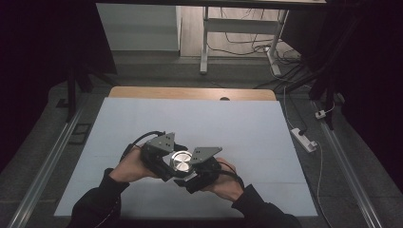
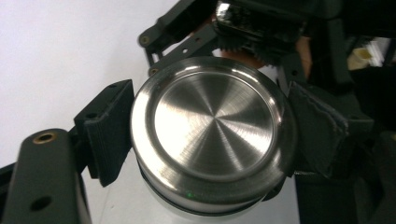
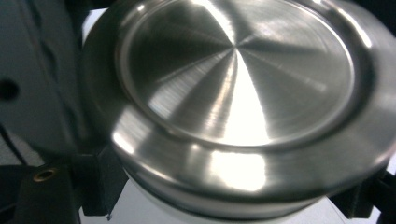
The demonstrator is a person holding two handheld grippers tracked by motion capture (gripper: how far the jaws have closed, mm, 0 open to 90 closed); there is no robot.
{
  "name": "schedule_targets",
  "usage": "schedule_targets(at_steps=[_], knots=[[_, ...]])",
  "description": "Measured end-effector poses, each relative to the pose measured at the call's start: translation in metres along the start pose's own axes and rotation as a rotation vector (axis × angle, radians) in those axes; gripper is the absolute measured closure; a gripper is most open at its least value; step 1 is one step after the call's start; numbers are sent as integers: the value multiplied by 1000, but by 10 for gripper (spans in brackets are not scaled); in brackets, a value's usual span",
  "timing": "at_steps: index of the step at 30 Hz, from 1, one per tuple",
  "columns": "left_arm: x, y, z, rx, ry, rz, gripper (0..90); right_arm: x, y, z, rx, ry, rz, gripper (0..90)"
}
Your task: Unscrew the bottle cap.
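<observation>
A round container with a brushed-metal lid [image 1: 181,160] is held just above the white table cover, between both grippers. In the left gripper view the lid [image 2: 212,126] sits between the two black jaws, and the pads [image 2: 109,130] press on its rim, so my left gripper [image 2: 212,140] is shut on it. In the high view that gripper [image 1: 166,164] comes in from the left. My right gripper [image 1: 196,172] comes in from the right. In its own view the lid [image 3: 238,79] looms close, and the jaws clamp the white body [image 3: 154,205] beneath it.
A white cover [image 1: 190,123] lies over the wooden table [image 1: 190,92], with bare room all around the hands. On the floor to the right lies a power strip [image 1: 304,139] with cables. A desk frame [image 1: 204,47] stands beyond the far edge.
</observation>
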State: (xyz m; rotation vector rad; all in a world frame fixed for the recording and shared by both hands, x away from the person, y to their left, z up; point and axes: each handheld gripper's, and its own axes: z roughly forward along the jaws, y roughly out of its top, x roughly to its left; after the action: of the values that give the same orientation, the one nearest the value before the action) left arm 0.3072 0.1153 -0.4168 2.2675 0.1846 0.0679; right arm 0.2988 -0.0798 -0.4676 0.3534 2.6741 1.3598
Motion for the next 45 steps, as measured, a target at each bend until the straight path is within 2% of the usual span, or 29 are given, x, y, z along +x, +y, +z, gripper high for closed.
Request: schedule_targets(at_steps=[1, 2, 3, 4, 5, 6, 7, 8, 9, 10, 11, 12, 15, 17, 18, 19, 20, 21, 23, 24, 25, 26, 29, 33, 34, 36, 37, 40, 45], knots=[[-1, 1, 1, 3, 19, -10, 194, 0, 0, 0, 0, 0, 0, 150], [-1, 3, 3, 12, 56, -36, 195, -3, -1, 0, 4, -18, 4, 150], [-1, 3, 3, 12, 56, -36, 195, -3, -1, 0, 4, -18, 4, 150], [-2, 6, 7, 15, 97, -71, 195, -5, -1, -1, 5, -42, 30, 150], [-2, 6, 7, 15, 97, -71, 195, -5, -1, -1, 5, -42, 30, 150], [-4, 10, 11, 9, 148, -124, 197, -8, -2, -1, 1, -63, 54, 150], [-4, 10, 11, 9, 148, -124, 199, -8, -2, -1, 1, -63, 54, 150], [-6, 13, 14, 7, 206, -169, 201, -10, -3, -2, 0, -82, 88, 150], [-6, 13, 14, 7, 206, -169, 202, -10, -3, -2, 0, -82, 88, 150], [-9, 16, 19, 4, 255, -201, 201, -13, -3, -2, 0, -105, 106, 150], [-9, 16, 19, 4, 255, -201, 201, -13, -3, -2, 0, -105, 106, 150], [-11, 17, 22, -4, 290, -227, 202, -15, -4, -3, 3, -126, 116, 150], [-11, 18, 24, -14, 297, -250, 200, -16, -4, -3, 3, -138, 126, 150], [-9, 17, 23, -16, 280, -240, 195, -16, -5, -4, 3, -139, 133, 150], [-6, 15, 20, -26, 236, -231, 173, -16, -4, -4, 3, -138, 134, 150], [-6, 15, 20, -26, 236, -231, 139, -16, -4, -4, 1, -136, 134, 150], [-5, 15, 18, -24, 186, -212, 102, -16, -4, -4, -2, -133, 132, 150], [-5, 15, 18, -24, 186, -212, 87, -16, -4, -4, -2, -133, 132, 150], [-5, 14, 15, -6, 170, -166, 81, -15, -3, -5, -7, -123, 126, 150], [-6, 14, 13, 5, 164, -131, 85, -14, -3, -5, -11, -107, 121, 150], [-6, 14, 13, 5, 164, -131, 97, -14, -3, -5, -11, -107, 121, 150], [-6, 13, 11, 13, 176, -111, 124, -13, -3, -5, -13, -99, 109, 150], [-5, 11, 10, -2, 183, -124, 195, -12, -2, -4, -12, -98, 107, 150], [-6, 10, 13, 0, 196, -127, 201, -12, -3, -3, -6, -101, 107, 150], [-7, 11, 15, 0, 220, -128, 202, -13, -4, -2, -1, -107, 112, 150], [-8, 13, 15, -9, 236, -130, 204, -14, -4, -3, -3, -112, 112, 150], [-8, 13, 15, -9, 236, -130, 204, -14, -4, -3, -3, -112, 112, 150], [-10, 17, 9, -50, 234, -146, 205, -14, -3, -4, -9, -119, 109, 150], [-11, 18, 6, -54, 242, -154, 205, -14, -4, -3, -5, -118, 111, 150]])
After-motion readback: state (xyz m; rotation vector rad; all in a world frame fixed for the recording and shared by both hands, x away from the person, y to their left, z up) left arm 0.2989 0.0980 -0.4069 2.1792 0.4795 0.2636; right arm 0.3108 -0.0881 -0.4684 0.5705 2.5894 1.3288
